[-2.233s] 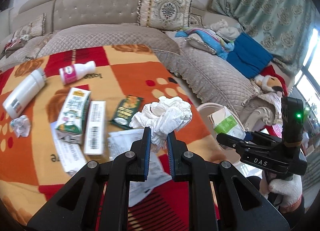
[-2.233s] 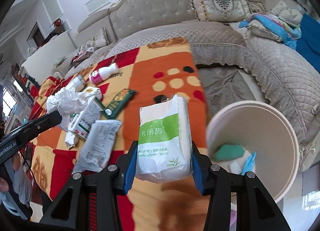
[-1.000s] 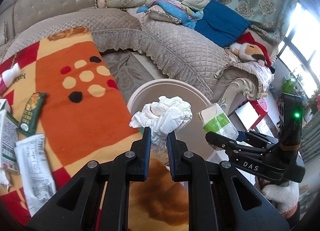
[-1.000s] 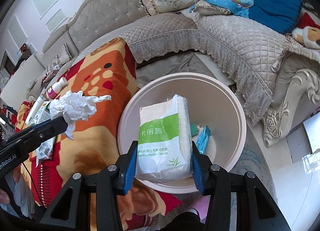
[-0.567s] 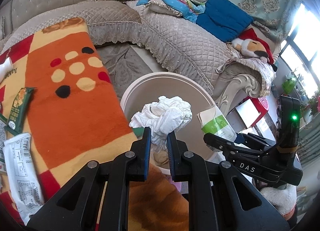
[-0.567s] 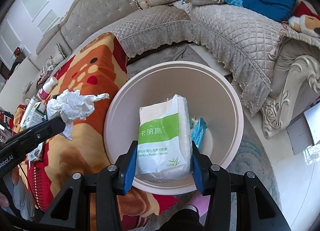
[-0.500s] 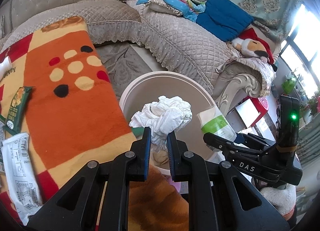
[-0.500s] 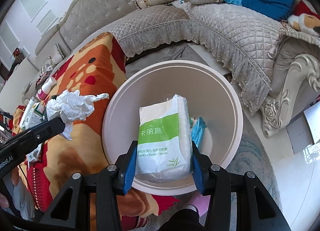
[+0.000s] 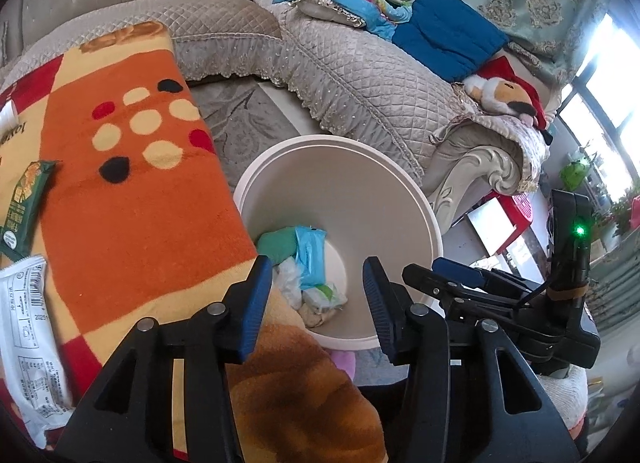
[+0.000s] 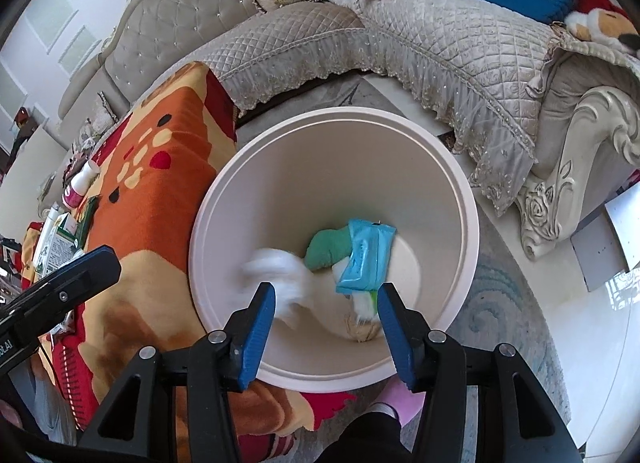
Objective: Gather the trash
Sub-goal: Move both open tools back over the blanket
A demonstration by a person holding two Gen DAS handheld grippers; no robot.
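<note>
Over the pale bin [image 10: 256, 199] both sets of tongs hang with nothing in them: left tongs [image 9: 317, 297] and right tongs [image 10: 326, 321] have just been opening. Inside the bin, a blurred white tissue wad [image 10: 280, 267] sits beside the blue packet [image 10: 366, 257] and green tissue pack [image 9: 326, 295].

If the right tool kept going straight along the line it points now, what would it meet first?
Probably the trash at the bottom of the bin: the open right tool aims into its mouth, at the blue wrapper and white paper. Depth is unclear.
</note>
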